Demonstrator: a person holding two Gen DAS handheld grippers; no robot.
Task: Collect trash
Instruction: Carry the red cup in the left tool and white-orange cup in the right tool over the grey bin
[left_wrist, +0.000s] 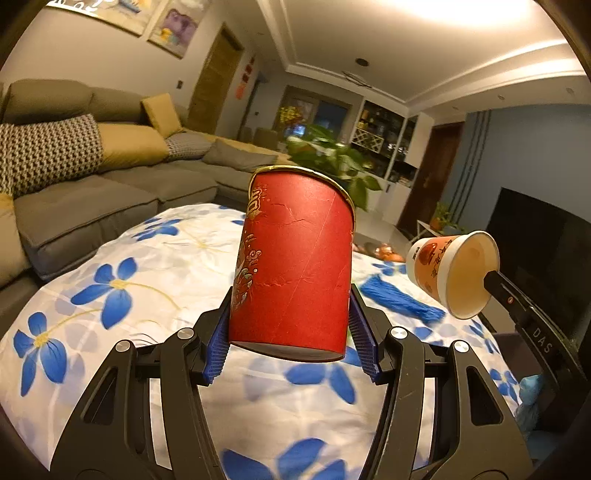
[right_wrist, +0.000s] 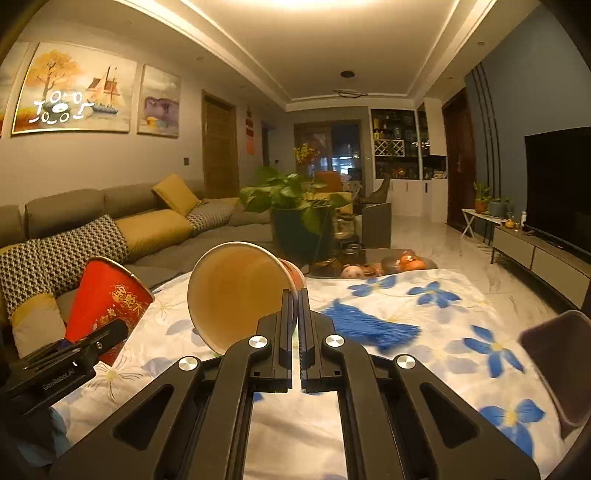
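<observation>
Over the desk (left_wrist: 155, 258) with its white cloth printed in blue flowers, my left wrist camera shows the left tool (left_wrist: 290, 334) spread wide around a tall red paper cup with gold lettering (left_wrist: 291, 258). Its blue ribbed pads (left_wrist: 216, 350) press the cup's lower sides, and the cup hangs tilted, clear of the cloth. Off to the right, the right tool (left_wrist: 491, 280) pinches the rim of an orange-and-white paper cup (left_wrist: 452, 273), whose pale inside faces me. A bright blue fringed tassel (left_wrist: 402, 301) lies on the cloth between the two cups, untouched.

From the right wrist camera, the right tool's jaws stand nearly together, with only the thin wall of the orange-and-white paper cup (right_wrist: 236, 291) between them. That cup lies on its side in the air, mouth toward the lens. The tall red paper cup (right_wrist: 107, 299) appears at the left, gripped by the left tool (right_wrist: 74, 343). The blue fringed tassel (right_wrist: 365, 325) rests on the desk (right_wrist: 461, 302) just beyond my jaws. A dark rounded edge (right_wrist: 561, 369) shows at the far right; I cannot tell whether it is a bin.

I judge both cups as collected but not yet dropped anywhere. The tassel may remain to gather, if it counts as trash.
</observation>
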